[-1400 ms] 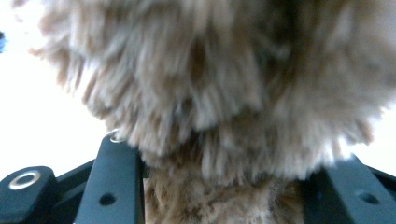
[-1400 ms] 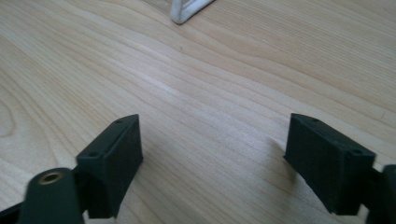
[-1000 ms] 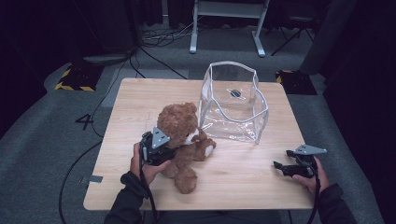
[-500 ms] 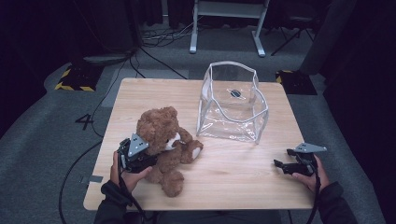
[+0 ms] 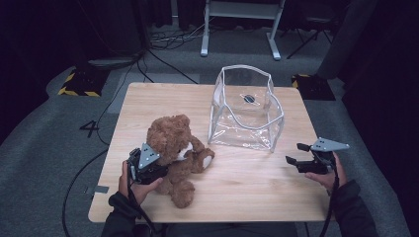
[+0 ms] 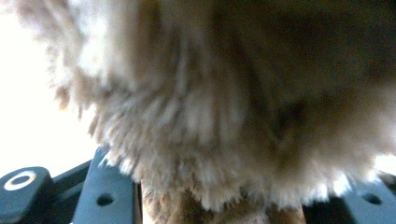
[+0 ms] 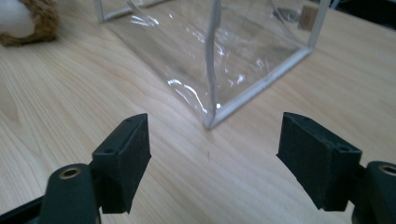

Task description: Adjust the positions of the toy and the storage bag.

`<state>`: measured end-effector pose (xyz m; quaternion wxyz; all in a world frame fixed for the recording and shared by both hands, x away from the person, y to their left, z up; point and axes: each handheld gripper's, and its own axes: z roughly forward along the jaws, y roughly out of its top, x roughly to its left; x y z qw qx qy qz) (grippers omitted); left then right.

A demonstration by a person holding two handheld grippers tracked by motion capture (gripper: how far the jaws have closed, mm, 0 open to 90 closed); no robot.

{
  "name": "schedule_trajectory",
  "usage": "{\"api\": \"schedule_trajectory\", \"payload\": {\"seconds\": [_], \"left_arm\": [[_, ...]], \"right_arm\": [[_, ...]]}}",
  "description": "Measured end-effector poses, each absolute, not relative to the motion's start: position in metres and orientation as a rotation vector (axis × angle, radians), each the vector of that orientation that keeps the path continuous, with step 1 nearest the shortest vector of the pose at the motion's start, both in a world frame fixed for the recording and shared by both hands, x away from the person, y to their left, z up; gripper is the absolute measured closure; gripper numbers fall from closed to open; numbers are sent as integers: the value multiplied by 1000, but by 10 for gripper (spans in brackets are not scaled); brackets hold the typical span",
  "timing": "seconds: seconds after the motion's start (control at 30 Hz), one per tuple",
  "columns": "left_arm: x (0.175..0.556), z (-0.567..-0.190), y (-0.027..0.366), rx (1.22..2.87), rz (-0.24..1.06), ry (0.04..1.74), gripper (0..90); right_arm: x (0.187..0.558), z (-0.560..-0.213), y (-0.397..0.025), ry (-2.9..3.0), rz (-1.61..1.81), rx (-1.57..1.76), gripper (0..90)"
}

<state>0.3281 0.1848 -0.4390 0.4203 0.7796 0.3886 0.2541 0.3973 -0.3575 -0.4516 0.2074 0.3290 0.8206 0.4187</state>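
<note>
The teddy bear (image 5: pixel 173 148) was shaggy brown plush. The tabletop (image 5: pixel 257 182) was pale matt wood. The clear bag (image 5: pixel 247 111) was glossy plastic.

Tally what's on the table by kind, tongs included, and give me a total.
Teddy bear: 1
Clear plastic bag: 1
Tongs: 2, the left tongs clamped on the bear, the right tongs open over bare wood
Total: 4
</note>
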Motion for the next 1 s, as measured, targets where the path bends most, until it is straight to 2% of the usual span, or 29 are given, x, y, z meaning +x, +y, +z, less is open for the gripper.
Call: {"api": "schedule_trajectory", "payload": {"seconds": [0.6, 1.0], "left_arm": [[330, -442, 185, 1951, 617, 970, 499], [331, -443, 185, 1945, 609, 973, 496]], "right_arm": [[408, -365, -317, 2216, 1207, 689, 298], [409, -339, -290, 2220, 1222, 592, 305]]}}
